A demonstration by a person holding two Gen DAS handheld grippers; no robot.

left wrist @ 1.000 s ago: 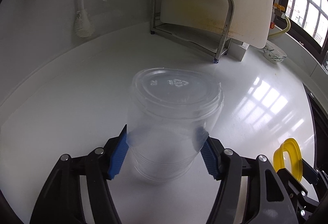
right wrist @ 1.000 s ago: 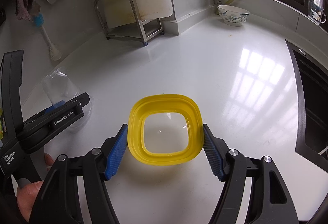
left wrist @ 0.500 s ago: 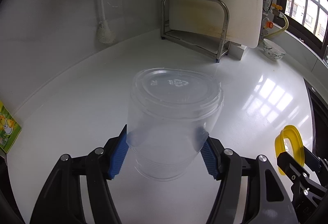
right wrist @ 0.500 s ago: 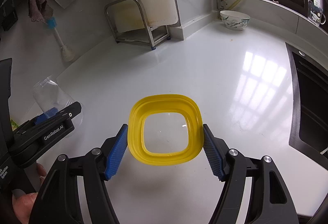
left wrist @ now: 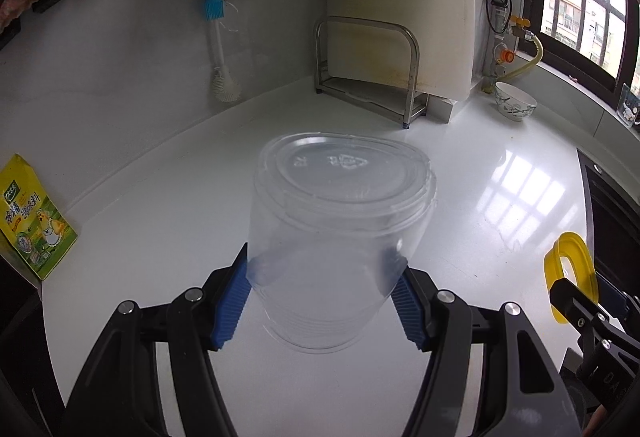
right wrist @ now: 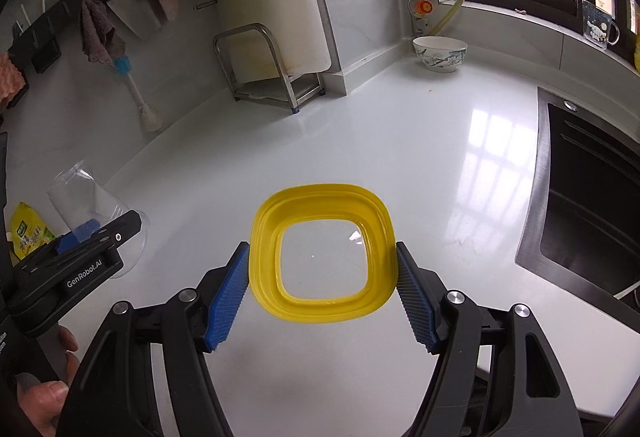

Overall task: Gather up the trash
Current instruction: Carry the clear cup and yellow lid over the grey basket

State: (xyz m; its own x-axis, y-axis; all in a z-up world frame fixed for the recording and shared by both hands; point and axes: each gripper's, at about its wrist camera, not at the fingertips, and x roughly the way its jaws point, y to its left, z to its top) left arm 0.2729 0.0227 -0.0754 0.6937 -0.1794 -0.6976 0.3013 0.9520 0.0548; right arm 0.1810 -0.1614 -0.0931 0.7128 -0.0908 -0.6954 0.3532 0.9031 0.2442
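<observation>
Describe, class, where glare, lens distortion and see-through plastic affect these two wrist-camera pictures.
Left wrist view: window glare falls on the white counter at right; the fisheye bends the wall edge; the clear container in the left tool softens what lies behind it. Right wrist view: the same window reflection shines beside the dark sink; the yellow lid in the right tool is sharp; black corners vignette both.

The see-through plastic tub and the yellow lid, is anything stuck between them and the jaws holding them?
Nothing visible. The clear round plastic tub sits straight between the left gripper's blue jaws, and the yellow square lid ring between the right gripper's.
</observation>
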